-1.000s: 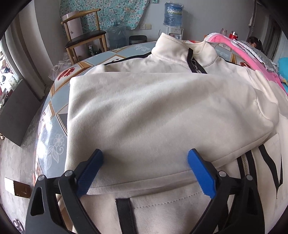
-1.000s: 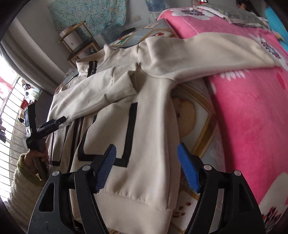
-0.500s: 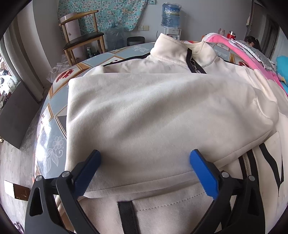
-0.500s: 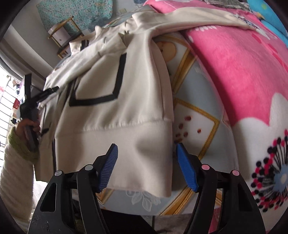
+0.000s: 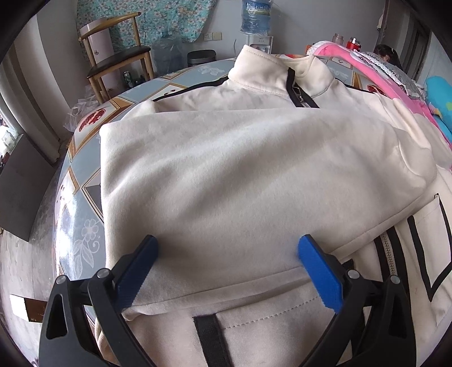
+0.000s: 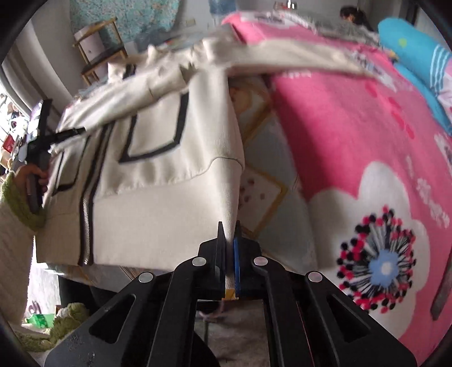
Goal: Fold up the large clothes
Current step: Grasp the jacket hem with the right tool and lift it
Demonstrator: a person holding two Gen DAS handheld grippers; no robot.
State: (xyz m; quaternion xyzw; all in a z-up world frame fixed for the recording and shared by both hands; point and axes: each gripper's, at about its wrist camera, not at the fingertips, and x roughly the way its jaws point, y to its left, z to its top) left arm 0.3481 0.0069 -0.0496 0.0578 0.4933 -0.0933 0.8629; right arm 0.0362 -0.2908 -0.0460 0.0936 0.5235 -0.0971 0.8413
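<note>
Table (image 5: 84, 180): in front of me, round, with a blue and gold patterned cover.
Chair (image 5: 118, 56): wooden, dark seat, beyond my table's far left edge.
Water jug (image 5: 255, 15): blue, against the far wall.
Bin (image 5: 201, 58): dark, on the floor near the jug.
Blanket (image 6: 353, 135): pink with flowers, spread to my right.
Cushion (image 6: 415, 53): turquoise, at the blanket's far end.
Plush (image 6: 60, 321): green, down on the floor.

Right gripper (image 6: 229, 237), bottom centre: jaws closed on ribbed hem corner of cream jacket (image 6: 158, 180). Jacket: black trim, zip, spread across frame centre-left on patterned worktop (image 6: 271, 169). Pink floral blanket (image 6: 353, 146) fills right. Left gripper (image 6: 76, 131), left edge, in hand (image 6: 35, 176), at jacket; jaw state unclear. Wooden chair (image 6: 97, 53) upper left.
</note>
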